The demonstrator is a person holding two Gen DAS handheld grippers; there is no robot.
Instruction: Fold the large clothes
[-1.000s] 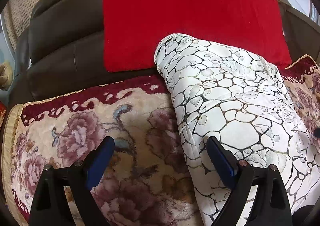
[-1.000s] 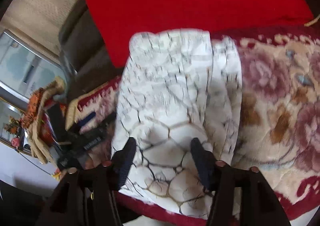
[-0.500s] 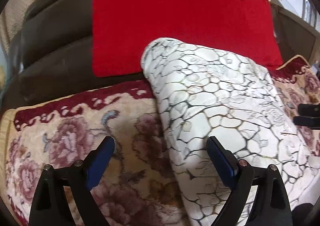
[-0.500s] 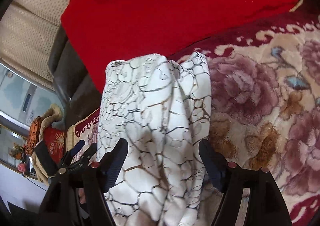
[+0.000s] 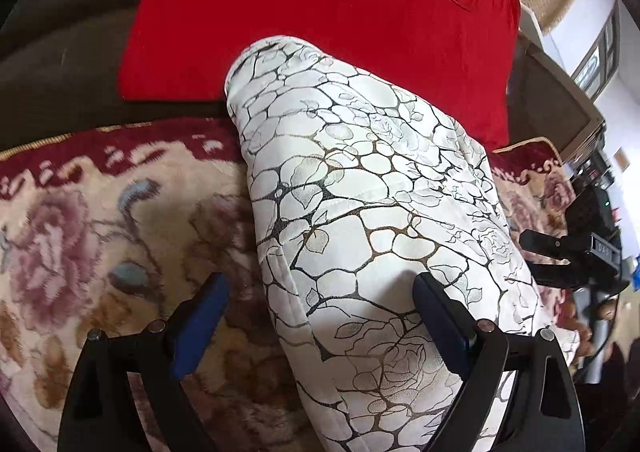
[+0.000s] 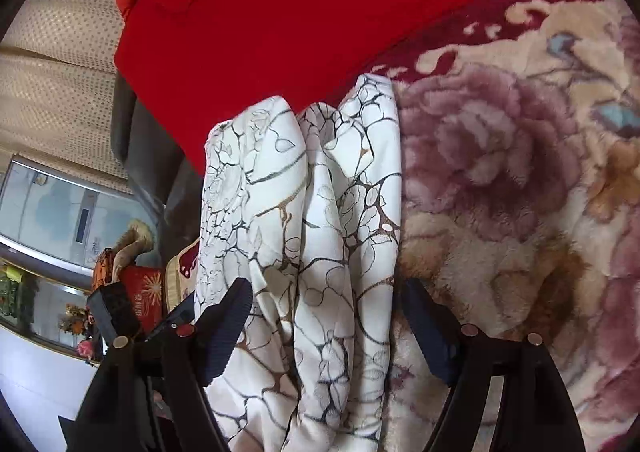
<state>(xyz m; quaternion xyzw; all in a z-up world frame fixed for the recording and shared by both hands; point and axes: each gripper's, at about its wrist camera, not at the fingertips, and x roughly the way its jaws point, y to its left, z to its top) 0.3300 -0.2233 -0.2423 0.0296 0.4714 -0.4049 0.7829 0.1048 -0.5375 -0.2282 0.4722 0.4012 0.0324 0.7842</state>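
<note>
On the sofa cover (image 5: 100,212), folded garment (image 5: 360,212): soft, bulky, light; grasp the layered edge; both grippers (image 5: 320,316) (image 6: 326,320) agape, right's jaws just widened, holding nothing.

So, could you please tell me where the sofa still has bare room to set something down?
The floral blanket lies bare on the side of the folded white garment where the left tongs stand, up to its maroon border. Past the garment's other edge, more bare blanket. It is crowded behind, where the red cushion meets the garment.
</note>
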